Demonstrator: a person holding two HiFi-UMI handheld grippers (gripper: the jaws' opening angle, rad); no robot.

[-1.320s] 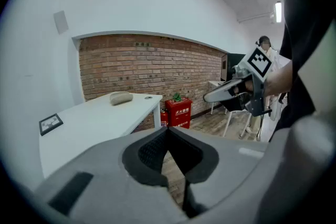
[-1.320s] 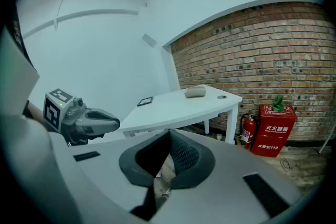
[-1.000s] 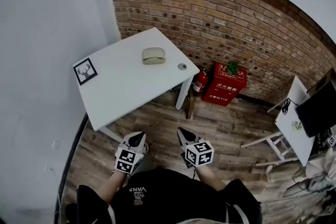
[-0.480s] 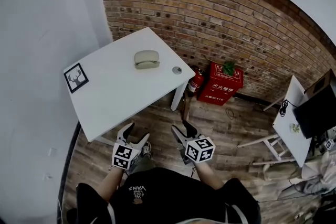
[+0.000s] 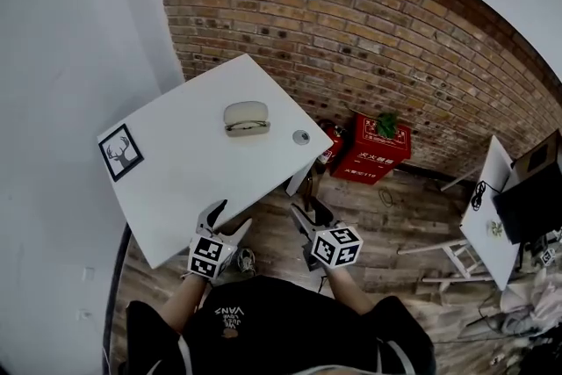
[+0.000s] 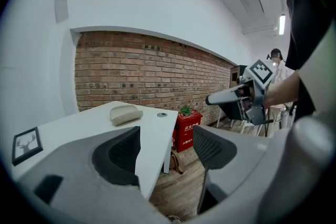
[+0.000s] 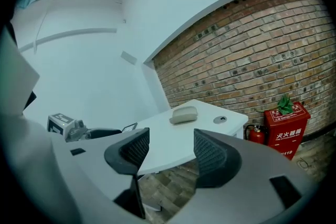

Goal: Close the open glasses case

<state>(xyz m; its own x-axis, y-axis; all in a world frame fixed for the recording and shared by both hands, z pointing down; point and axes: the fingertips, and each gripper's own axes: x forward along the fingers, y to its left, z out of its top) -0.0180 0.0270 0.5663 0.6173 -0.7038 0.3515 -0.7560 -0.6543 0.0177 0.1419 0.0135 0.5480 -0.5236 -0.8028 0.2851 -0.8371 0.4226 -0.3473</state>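
Observation:
A beige glasses case [image 5: 246, 118] lies on the far part of the white table [image 5: 184, 171], and its lid looks slightly raised. It also shows in the left gripper view as the case [image 6: 125, 113] and in the right gripper view as the case [image 7: 183, 115], far beyond the jaws. My left gripper [image 5: 228, 218] is open at the table's near edge with nothing between its jaws. My right gripper [image 5: 307, 211] hangs over the floor beside the table's near corner. Its jaws are opening and hold nothing.
A small round silver object [image 5: 301, 136] sits near the table's right corner. A framed deer picture [image 5: 120, 151] lies at the table's left edge. A red fire-equipment box [image 5: 382, 145] stands against the brick wall. Another white table [image 5: 487, 215] is at the right.
Both grippers went from shut to open and moved forward toward the table. The left one now reaches the table's near edge.

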